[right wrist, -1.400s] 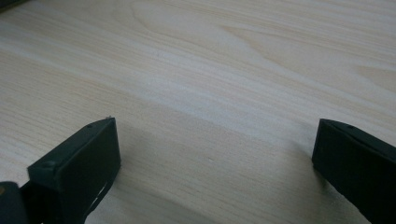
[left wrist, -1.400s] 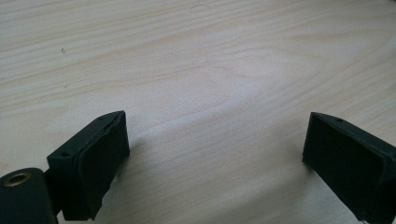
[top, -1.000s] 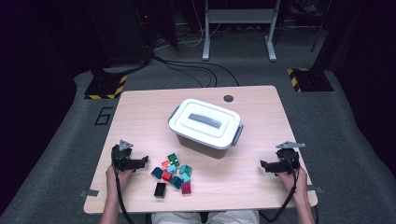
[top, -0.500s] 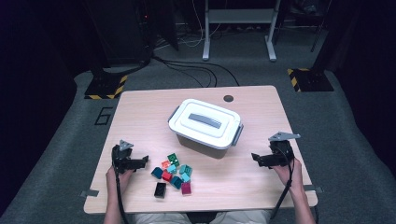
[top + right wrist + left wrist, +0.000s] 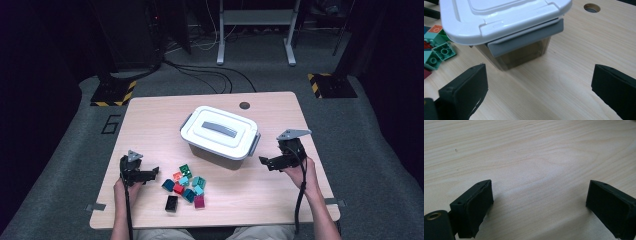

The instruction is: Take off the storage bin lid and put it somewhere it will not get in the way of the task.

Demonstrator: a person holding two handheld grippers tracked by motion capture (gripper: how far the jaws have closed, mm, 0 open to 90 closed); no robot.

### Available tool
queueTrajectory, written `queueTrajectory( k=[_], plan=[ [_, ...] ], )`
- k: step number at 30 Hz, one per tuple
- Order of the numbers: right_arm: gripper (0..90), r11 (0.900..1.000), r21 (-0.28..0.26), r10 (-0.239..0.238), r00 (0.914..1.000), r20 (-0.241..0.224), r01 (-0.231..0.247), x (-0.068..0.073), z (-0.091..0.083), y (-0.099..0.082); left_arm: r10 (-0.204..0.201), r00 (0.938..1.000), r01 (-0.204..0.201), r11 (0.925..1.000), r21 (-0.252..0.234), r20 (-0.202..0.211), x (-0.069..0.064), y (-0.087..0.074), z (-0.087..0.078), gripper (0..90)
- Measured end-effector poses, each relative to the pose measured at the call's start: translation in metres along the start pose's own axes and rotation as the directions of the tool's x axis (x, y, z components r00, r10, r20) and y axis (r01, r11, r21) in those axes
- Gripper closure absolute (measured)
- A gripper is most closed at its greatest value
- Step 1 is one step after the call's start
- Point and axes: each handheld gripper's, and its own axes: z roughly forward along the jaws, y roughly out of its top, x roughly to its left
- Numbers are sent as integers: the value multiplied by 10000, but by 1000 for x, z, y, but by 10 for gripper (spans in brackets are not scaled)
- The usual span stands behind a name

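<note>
Black jaws of the right gripper (image 5: 266, 161) are spread wide and aimed at the grey side latch (image 5: 524, 37) of the white-lidded box (image 5: 220, 132), near but apart. The left gripper (image 5: 150, 172) is likewise held wide over bare wooden table (image 5: 529, 157), beside the coloured bricks (image 5: 185, 182).

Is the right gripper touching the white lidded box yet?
Apart. In the right gripper view, bare table lies between the open right gripper and the box.
</note>
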Motion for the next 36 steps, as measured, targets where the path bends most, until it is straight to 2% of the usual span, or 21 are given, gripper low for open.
queueTrajectory(
  k=[9,14,15,18,20,36],
  plan=[
    [0,9984,-199,-529,9985,-151,526,8,-2,20,-2,10000,2,10000,37,51,0,0,0,70],
    [1,9972,-356,-666,9974,-281,656,11,-3,31,36,10000,-36,10000,38,80,1,0,0,71],
    [1,9962,-384,-799,9961,-362,785,15,-2,39,29,10000,-30,10000,36,82,1,0,0,71],
    [1,9945,-360,-995,9943,-376,982,17,0,44,42,10000,-42,10000,38,88,1,0,0,71],
    [1,9913,-243,-1305,9904,-451,1295,21,4,53,46,9999,-46,10000,40,89,1,0,0,71],
    [3,9837,-74,-1794,9800,-859,1795,35,22,90,30,10000,-30,10000,17,83,1,1,0,72]
  ],
)
